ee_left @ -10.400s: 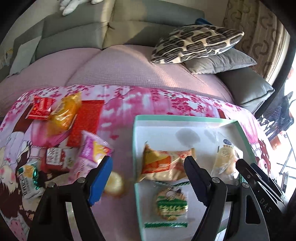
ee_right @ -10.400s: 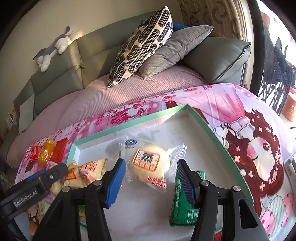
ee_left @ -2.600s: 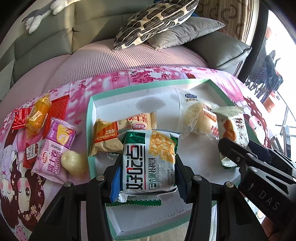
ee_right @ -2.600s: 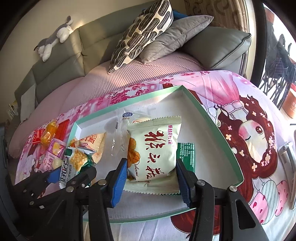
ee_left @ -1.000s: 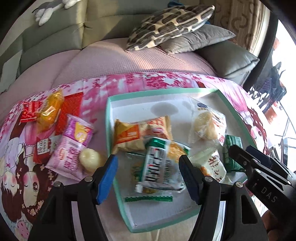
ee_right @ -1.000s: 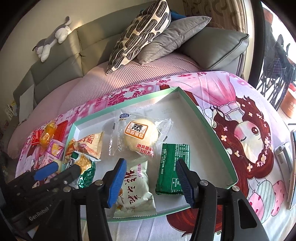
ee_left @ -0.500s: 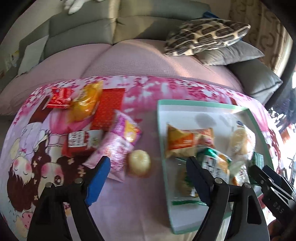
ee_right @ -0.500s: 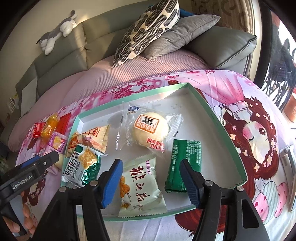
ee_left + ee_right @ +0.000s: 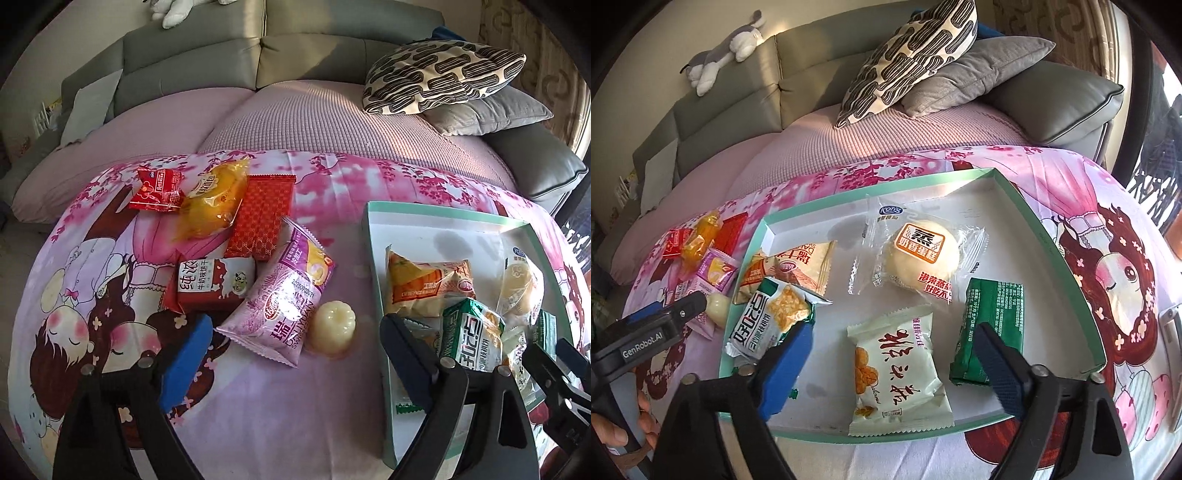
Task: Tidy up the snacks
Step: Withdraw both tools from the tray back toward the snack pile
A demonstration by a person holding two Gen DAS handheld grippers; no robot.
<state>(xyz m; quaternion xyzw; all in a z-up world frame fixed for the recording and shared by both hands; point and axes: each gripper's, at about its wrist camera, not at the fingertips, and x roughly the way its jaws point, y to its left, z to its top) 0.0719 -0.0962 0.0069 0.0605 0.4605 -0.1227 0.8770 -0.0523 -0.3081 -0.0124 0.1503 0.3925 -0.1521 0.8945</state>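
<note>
Since 1 second ago you swung the left claw [image 9: 295,350] off the tray [image 9: 1060,258] toward the loose snacks; both claws have just been opening and now stand wide, nothing pressed between their pads. In the left wrist view, left to right: small red packet [image 9: 158,189], orange bun [image 9: 212,203], red wafer pack [image 9: 260,217], milk biscuit pack [image 9: 208,282], pink-purple packet [image 9: 286,302], pale jelly cup [image 9: 333,326]. The right claw [image 9: 890,363] frames the cream packet [image 9: 897,369] on the tray, with the green pack [image 9: 991,325] at right.
</note>
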